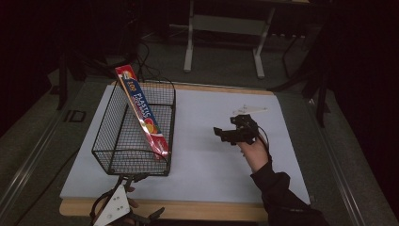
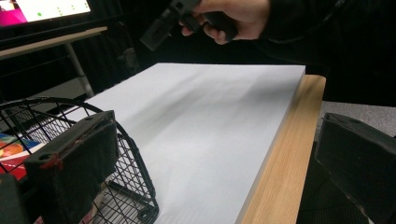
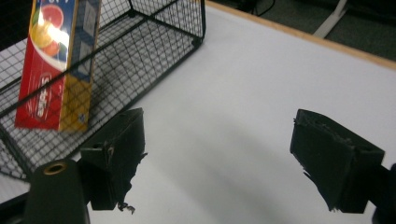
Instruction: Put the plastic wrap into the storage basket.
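A black wire basket [image 1: 134, 129] stands on the left of the white board. A long red box of plastic wrap [image 1: 141, 110] leans in it, top end above the far rim. My right gripper [image 1: 225, 129] hovers over the middle of the board, right of the basket and apart from it, pointing toward it. In the right gripper view its jaws are wide apart around bare board, so the right gripper [image 3: 224, 158] is open, with the box [image 3: 56, 60] and basket [image 3: 154, 51] ahead. My left gripper [image 2: 215, 163] is open at the table's front edge, one jaw by the basket's [image 2: 135, 186] near corner.
The white board [image 1: 211, 155] lies on a wooden table whose edge [image 2: 285, 163] shows along the front. A metal table frame [image 1: 188, 47] stands on the floor behind. A lit monitor [image 2: 42, 9] sits far off. Cables trail on the floor near the basket's far side.
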